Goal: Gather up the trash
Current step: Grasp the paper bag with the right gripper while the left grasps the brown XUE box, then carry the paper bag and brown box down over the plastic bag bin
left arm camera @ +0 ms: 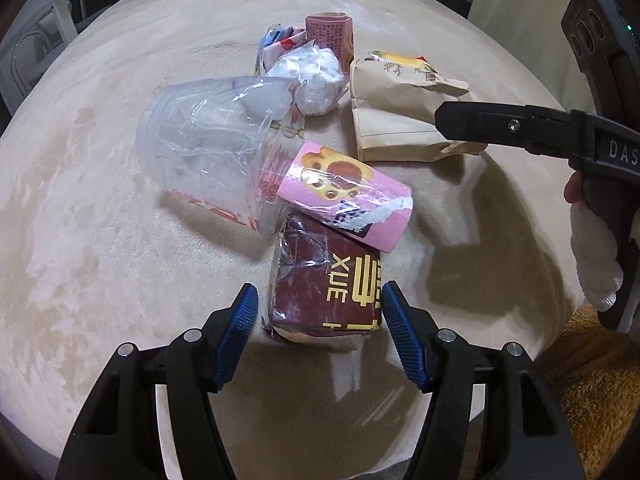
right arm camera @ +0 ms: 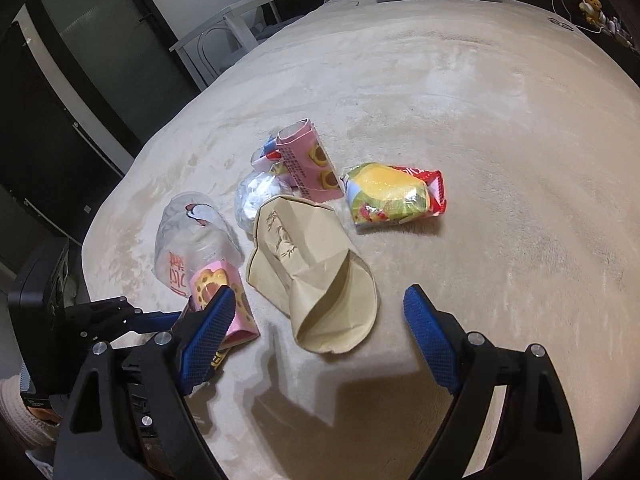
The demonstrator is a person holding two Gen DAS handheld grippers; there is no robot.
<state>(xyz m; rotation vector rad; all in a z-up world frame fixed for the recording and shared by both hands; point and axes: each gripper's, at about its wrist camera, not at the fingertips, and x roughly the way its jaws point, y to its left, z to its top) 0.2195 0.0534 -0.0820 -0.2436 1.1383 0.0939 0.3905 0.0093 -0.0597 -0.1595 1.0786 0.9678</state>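
- While your left gripper hangs over the near end of the trash pile, its jaws stand partly spread and grip nothing; the dark red packet lies between the blue pads, with a thin gap on the left side and the right pad at or almost at the packet's edge.
- Your right gripper has its jaws wide and empty; the brown paper bag lies just beyond the gap between them, its open mouth toward you.
- Where the trash is: all of it sits in a loose heap on the beige plush bed cover. The pink carton overlaps the far end of the dark red packet, and the clear plastic bag lies to the left, its edge draped over the carton.
- Farther off lie a white crumpled wad, a second pink carton and, to the right, a yellow snack packet.
- Risk 1: closing on the red packet may drag the pink carton with it, because the carton rests on it; the clear bag could follow.
- Risk 2: the packet's film looks slick and slack, so the pads may slide off or pinch only the wrap.
- Risk 3: the paper bag is flat and soft; wide jaws could press it into the plush cover and catch fabric instead.
- Risk 4: the two grippers work near each other; the right one's finger already reaches across the bag in the left view, so a collision is possible.
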